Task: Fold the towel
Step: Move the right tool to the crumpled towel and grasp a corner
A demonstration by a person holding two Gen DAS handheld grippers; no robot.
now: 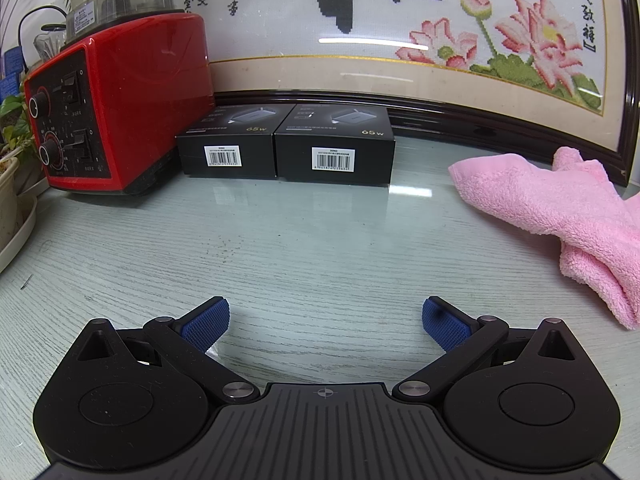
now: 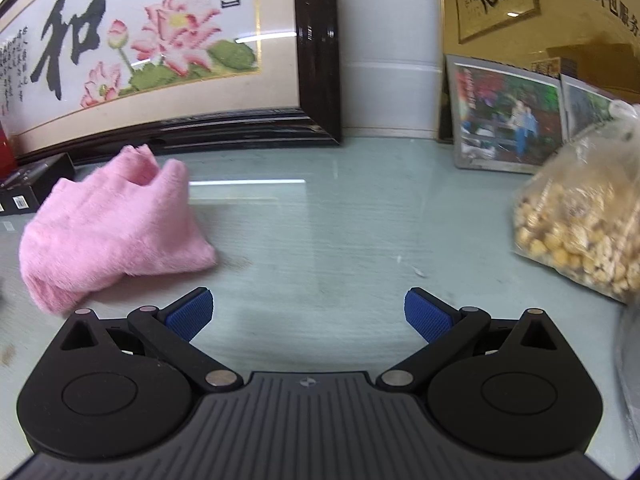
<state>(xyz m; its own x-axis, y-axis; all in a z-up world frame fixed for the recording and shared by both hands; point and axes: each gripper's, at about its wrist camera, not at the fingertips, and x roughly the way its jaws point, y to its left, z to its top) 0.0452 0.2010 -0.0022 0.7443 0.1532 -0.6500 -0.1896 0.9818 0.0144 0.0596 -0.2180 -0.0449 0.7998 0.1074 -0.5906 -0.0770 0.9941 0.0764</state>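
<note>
A pink fluffy towel (image 1: 560, 216) lies bunched and loosely folded on the glass-topped table, at the right edge of the left wrist view. It also shows in the right wrist view (image 2: 112, 224) at the left. My left gripper (image 1: 325, 322) is open and empty, low over the table, well to the left of the towel. My right gripper (image 2: 309, 314) is open and empty, to the right of the towel and a little nearer than it. Neither gripper touches the towel.
A red blender base (image 1: 116, 108) and two black boxes (image 1: 284, 146) stand at the back left. A large framed cross-stitch picture (image 1: 400, 40) leans on the wall. A framed photo (image 2: 508, 120) and a plastic bag of snacks (image 2: 580, 216) stand at the right. A plant pot (image 1: 10, 200) is at the far left.
</note>
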